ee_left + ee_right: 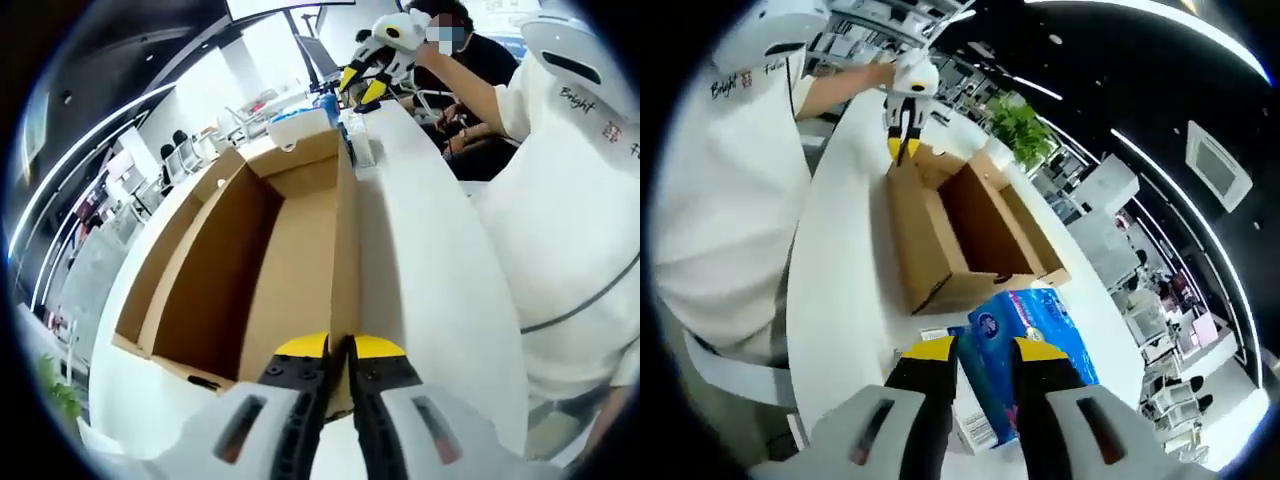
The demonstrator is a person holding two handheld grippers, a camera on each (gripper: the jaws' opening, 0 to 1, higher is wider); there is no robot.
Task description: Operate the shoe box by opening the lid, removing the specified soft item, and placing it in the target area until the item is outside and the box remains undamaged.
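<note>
An open brown shoe box (290,270) lies on the white table (440,290), its inside bare and its lid (150,280) folded out to the far side. My left gripper (340,347) is shut on the top edge of the box's near wall. In the right gripper view the same box (940,250) sits ahead, with the left gripper (903,148) pinching its far corner. A soft blue packet (1035,320) lies on the table outside the box, just beyond my right gripper (985,350), whose jaws stand apart. The right gripper (362,86) hovers above the table's far end.
A person in a white shirt (570,230) stands close along the table's side. White boxes (300,125) and small items sit past the box's far end. A white carton (975,425) lies under the blue packet. A green plant (1025,125) and office desks lie behind.
</note>
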